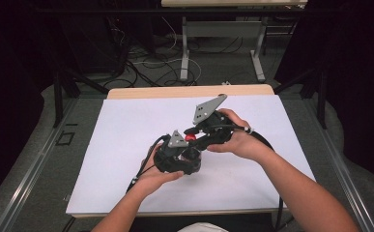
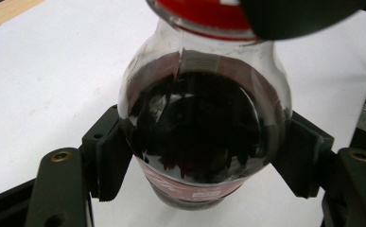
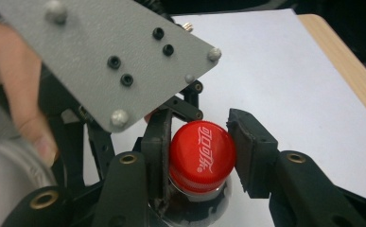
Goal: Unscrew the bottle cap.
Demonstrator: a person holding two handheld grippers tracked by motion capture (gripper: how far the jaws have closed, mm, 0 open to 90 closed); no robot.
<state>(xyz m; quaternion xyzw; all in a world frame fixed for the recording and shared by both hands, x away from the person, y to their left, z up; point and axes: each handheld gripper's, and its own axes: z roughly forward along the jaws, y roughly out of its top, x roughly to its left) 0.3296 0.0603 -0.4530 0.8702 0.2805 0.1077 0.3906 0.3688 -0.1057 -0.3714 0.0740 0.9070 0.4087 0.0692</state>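
Left claw point(image 2: 204, 161) clamps the cola bottle point(image 2: 204, 127); right claw point(image 3: 197, 151) pinches its red cap point(image 3: 202, 153).

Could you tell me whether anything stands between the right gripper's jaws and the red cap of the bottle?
Nothing visible does: the right gripper already has its jaws closed on the red cap, while the left gripper clamps the bottle body.

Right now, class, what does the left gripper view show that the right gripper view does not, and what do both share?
Left gripper view: the dark cola inside the bottle, clamped at its body by the left gripper.

Right gripper view: white lettering on the red cap, gripped by the right gripper, and a grey plate.

Both: the red-capped bottle on the white table.
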